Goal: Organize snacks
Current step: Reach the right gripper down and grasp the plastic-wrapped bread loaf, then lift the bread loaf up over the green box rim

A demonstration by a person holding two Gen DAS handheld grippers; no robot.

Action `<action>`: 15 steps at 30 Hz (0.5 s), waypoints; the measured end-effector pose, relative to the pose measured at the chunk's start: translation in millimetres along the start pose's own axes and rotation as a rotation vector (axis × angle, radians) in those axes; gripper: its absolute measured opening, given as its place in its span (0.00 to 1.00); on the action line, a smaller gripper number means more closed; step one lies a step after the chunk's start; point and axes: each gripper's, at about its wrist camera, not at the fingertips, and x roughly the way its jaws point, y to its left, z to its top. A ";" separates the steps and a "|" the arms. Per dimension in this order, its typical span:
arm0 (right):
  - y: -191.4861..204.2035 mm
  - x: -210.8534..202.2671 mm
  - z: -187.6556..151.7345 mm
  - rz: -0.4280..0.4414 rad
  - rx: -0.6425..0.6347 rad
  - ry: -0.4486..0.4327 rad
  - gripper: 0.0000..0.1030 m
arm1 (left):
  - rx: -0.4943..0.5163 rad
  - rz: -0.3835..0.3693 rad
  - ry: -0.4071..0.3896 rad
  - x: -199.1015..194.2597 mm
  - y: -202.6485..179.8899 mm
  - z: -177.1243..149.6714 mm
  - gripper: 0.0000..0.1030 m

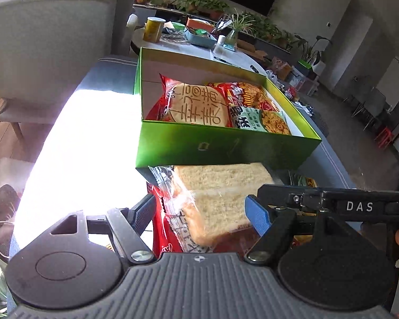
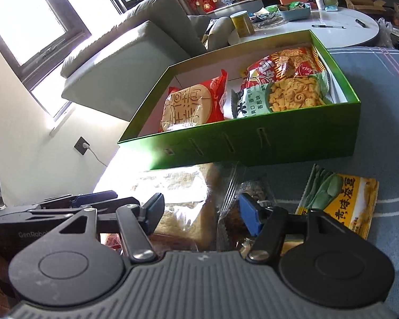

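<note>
Sitting between both sets of jaws is one bread pack (image 1: 220, 199), just in front of the green box (image 1: 226, 148) on the blue-grey cloth (image 2: 385, 138). Count inside the box: three snacks, namely one red cake pack (image 2: 191, 103), one red crisps bag (image 2: 282, 63) and one green crisps bag (image 2: 282, 98). One yellow pack (image 2: 340, 199) lies on the cloth, right of the bread. Left hand-held gripper (image 1: 202, 210) tilts down at the bread, jaws about half apart, blue pads close to the wrapper; whether they press I cannot tell. Right hand-held gripper (image 2: 202, 212) slants down likewise, half open astride the clear wrapper, grip unclear too.
</note>
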 end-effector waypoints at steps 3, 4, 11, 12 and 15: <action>2.0 0.8 1.3 0.003 0.002 0.002 0.76 | 0.046 0.035 -0.027 0.8 -4.6 -4.2 0.61; 3.5 1.2 1.3 0.000 -0.002 0.003 0.75 | 0.064 0.037 -0.041 -0.7 -6.8 -5.4 0.58; 6.7 -5.7 -1.6 0.025 -0.003 -0.016 0.75 | 0.128 0.039 -0.078 -15.3 -18.5 -3.7 0.48; 7.6 -9.5 -0.3 0.034 -0.002 -0.030 0.75 | 0.133 0.039 -0.088 -18.1 -20.2 -2.8 0.48; 14.3 -21.6 3.9 0.063 -0.014 -0.075 0.75 | 0.158 0.031 -0.123 -26.6 -27.7 2.4 0.49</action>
